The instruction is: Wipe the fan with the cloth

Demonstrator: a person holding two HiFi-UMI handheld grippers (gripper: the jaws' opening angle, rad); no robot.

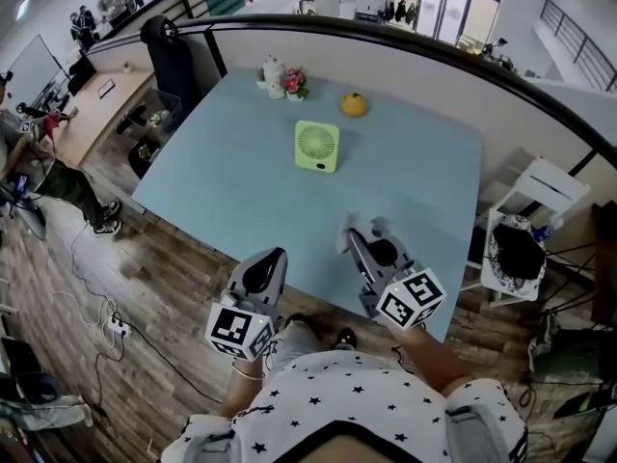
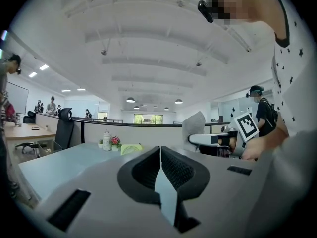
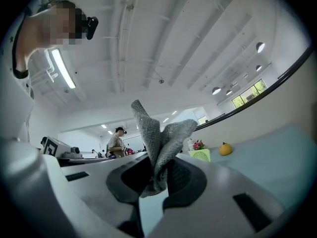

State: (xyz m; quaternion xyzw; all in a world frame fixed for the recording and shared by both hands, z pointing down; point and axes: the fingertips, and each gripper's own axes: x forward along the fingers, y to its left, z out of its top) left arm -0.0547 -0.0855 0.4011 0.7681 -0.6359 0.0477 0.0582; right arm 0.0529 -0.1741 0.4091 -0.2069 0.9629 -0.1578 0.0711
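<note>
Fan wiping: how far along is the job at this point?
Done: the grey cloth is pinched in the right gripper. In hand: it hovers over the table's near edge. Left: all wiping; the green fan stands mid-table, untouched. The left gripper is shut, empty.

One fan (image 1: 317, 147), one cloth (image 3: 157, 148), one orange fruit (image 1: 354, 104), one flowerpot (image 1: 295, 86).

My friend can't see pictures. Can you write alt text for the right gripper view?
The right gripper pinches a grey cloth in its jaws, folds sticking up. Beyond it, a green fan stands on a blue table.
</note>
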